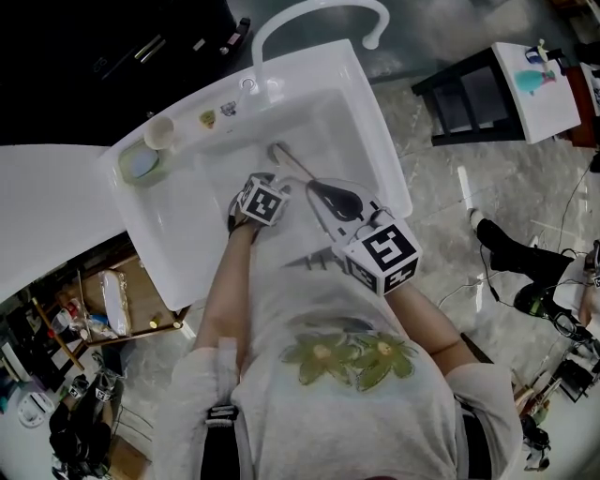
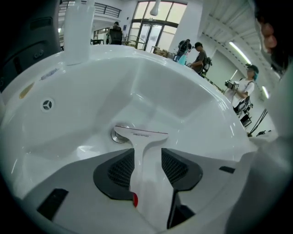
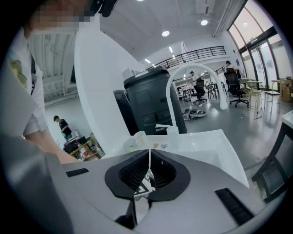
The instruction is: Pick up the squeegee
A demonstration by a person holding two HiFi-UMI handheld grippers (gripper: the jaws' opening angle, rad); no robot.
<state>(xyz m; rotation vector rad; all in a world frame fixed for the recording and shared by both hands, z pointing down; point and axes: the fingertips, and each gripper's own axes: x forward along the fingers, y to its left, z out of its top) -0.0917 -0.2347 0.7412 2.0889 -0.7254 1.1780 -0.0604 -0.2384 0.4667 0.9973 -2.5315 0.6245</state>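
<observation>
The white squeegee lies between the dark pads of my left gripper, which is shut on its handle. Its blade points down into the white sink, just over the drain. In the head view the left gripper hangs over the sink basin, and the squeegee sticks out beyond it. My right gripper is close beside it on the right. In its own view the right gripper is shut with nothing held.
A white faucet arches over the sink's far rim. A cup and a green dish sit on the sink's left ledge. A white counter lies left, a black stand right. Another person's shoe is on the floor.
</observation>
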